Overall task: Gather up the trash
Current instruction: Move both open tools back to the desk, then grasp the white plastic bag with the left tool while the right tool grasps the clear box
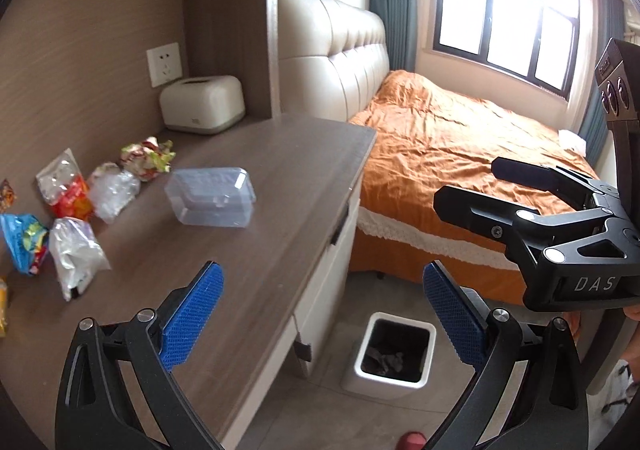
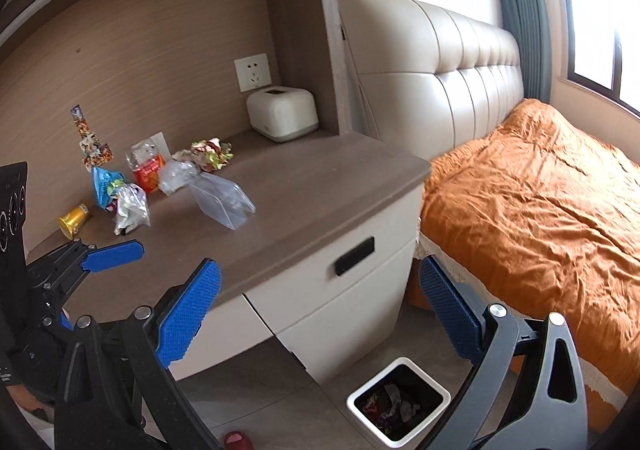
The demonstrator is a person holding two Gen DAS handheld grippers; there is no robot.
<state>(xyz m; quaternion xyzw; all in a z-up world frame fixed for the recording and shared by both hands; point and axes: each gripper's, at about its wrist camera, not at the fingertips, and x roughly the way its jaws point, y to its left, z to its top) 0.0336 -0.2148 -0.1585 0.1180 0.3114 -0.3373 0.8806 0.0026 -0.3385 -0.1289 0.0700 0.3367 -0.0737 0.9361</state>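
The left hand-held gripper (image 1: 323, 304) hangs released and empty, its blue pads (image 1: 192, 316) spread wide over the front edge of the tabletop (image 1: 280, 186) and the floor beside it. The right hand-held gripper (image 2: 320, 306) is likewise spread wide and holds nothing; in the left wrist view it shows at the right, out over the bed (image 1: 460, 142), its black fingers (image 1: 472, 206) parted.

The trash lies well ahead and to the left of both grippers, gathered toward the tabletop's back left part near the wall. There is a crumpled green-and-red wrapper (image 1: 148, 158), a clear bag with red print (image 1: 66, 190), a crumpled clear plastic wad (image 1: 114, 190), a blue snack bag (image 1: 24, 242) and a clear wrapper (image 1: 76, 258) nearest the front edge. A small gold cup (image 2: 74, 220) lies on its side at the far left, seen in the right wrist view. A clear lidded plastic box (image 1: 211, 196) sits just right of the pile, toward the tabletop's middle. A cream tissue box (image 1: 202, 104) stands in the back right corner below a wall socket (image 1: 165, 64).

On the floor beside the drawer unit stands a white bin (image 1: 394, 350) with dark crumpled scraps inside, just below and between the left gripper's pads in its own view.
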